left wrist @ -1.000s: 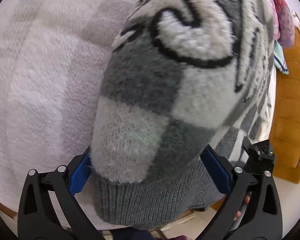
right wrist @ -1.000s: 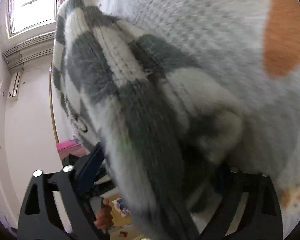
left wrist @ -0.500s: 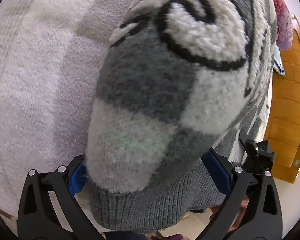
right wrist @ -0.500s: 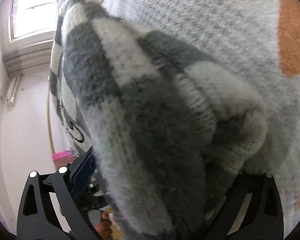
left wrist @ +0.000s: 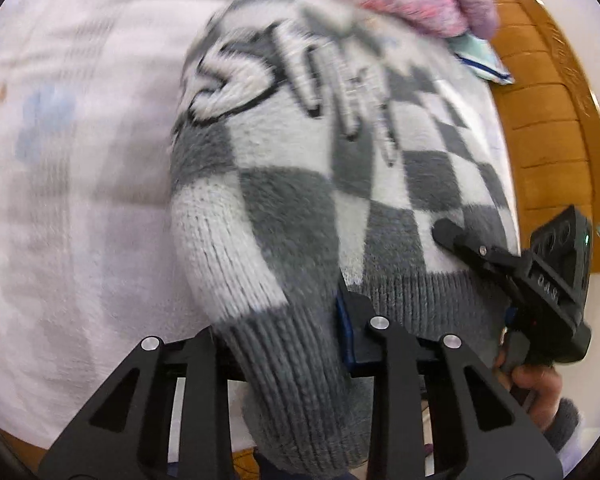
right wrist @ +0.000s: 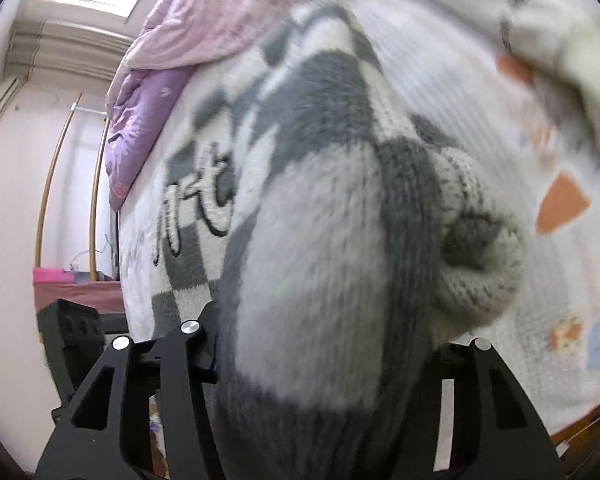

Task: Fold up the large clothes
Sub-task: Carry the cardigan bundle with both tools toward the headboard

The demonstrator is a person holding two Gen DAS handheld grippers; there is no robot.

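While it lies on the pale patterned bed cover (left wrist: 72,184), the fuzzy grey-and-white checkered sweater (left wrist: 400,184) shows large white letters outlined in black across its front and a dark grey ribbed hem. Its ribbed hem is bunched and clamped in the left tool (left wrist: 284,344), whose jaws have just been closing on it. At the other corner, the right tool (right wrist: 324,352) has likewise just been closing and grips a thick fold of the knit.

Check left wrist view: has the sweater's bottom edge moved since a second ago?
Yes. The sweater hem now hangs bunched and lifted between the left gripper jaws, which have just been closing, clear of the white blanket.
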